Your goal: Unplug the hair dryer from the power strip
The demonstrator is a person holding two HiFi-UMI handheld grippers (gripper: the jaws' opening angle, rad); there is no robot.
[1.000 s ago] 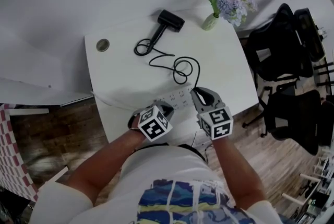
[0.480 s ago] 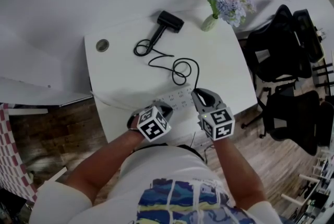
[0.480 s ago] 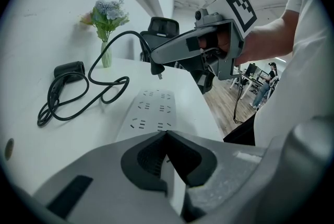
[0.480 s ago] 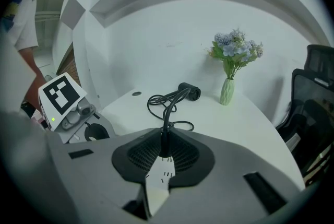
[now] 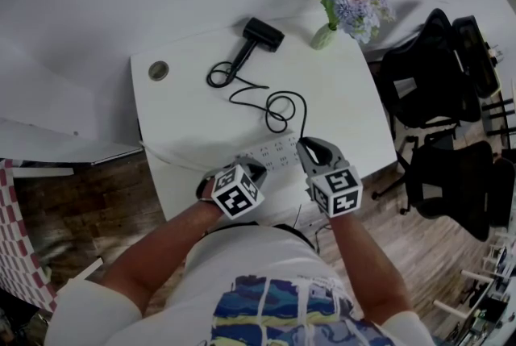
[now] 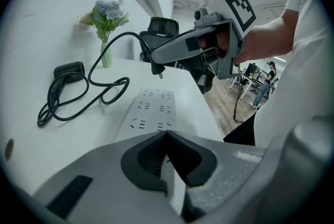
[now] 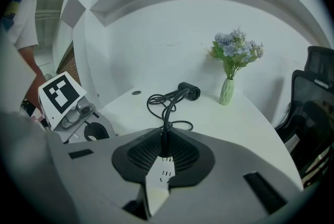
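Gripped by the right gripper (image 7: pixel 164 154) just above the power strip (image 6: pixel 151 110) at the surface's (image 5: pixel 347 102) near edge, the plug (image 6: pixel 158 67) looked light and rigid, best held by its body, not its limp cord (image 7: pixel 166 124); the left gripper (image 6: pixel 167 137) sat closed.

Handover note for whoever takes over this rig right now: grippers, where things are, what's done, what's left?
Left gripper: shut, tips at the near end of the power strip.
Right gripper: shut on the plug, held above the strip with its prongs clear of the sockets.
Hair dryer: at the far side of the table, cord looped between.
Done: unplugged.
Left: probably set the plug down and release.
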